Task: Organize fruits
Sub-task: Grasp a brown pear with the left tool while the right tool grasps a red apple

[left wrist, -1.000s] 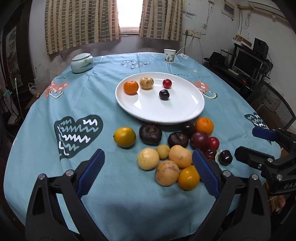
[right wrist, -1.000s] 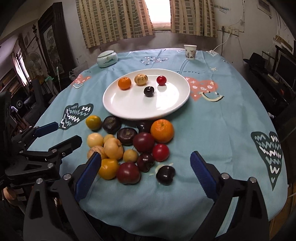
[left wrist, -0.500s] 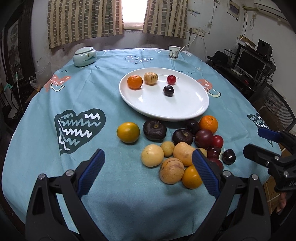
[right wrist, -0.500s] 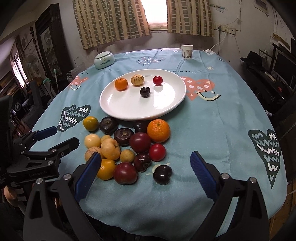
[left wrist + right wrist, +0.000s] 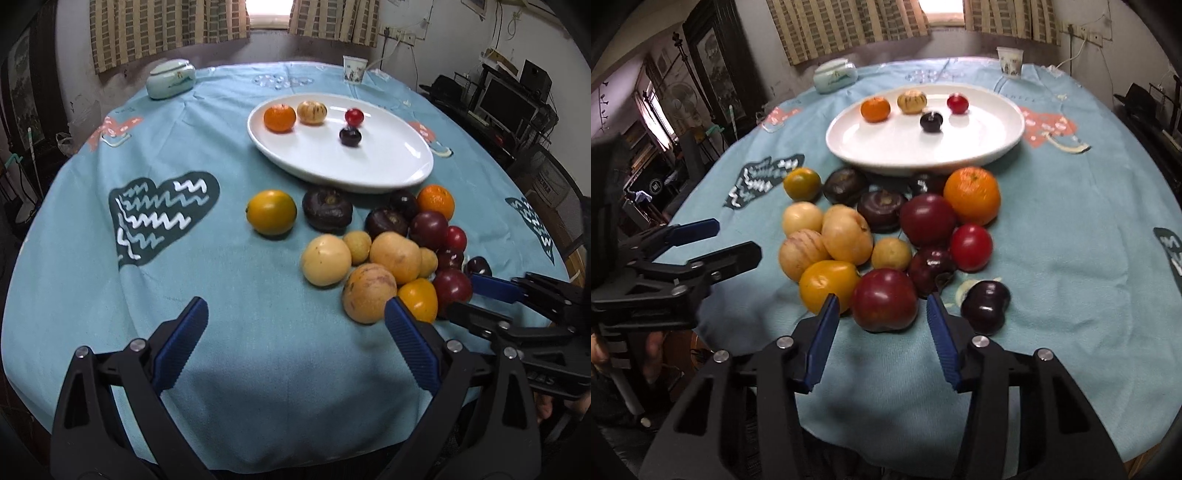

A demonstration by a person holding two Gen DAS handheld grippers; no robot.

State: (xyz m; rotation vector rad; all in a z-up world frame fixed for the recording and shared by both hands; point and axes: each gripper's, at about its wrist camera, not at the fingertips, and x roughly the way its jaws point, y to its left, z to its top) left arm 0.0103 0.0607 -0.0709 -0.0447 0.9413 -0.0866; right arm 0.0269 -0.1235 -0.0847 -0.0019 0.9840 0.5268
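We judge the dark red plum (image 5: 884,300) at the near edge of the pile on the table (image 5: 1071,229) smooth, roundish and bruisable, so our right tongs (image 5: 881,325), closing around it without yet pressing, should pinch its widest sides gently, while the left tongs (image 5: 295,339) hang released.

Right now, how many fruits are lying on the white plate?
4, all on the white plate's far half: an orange mandarin, a pale striped fruit, a small red fruit, and a dark plum nearer. None looks hidden.
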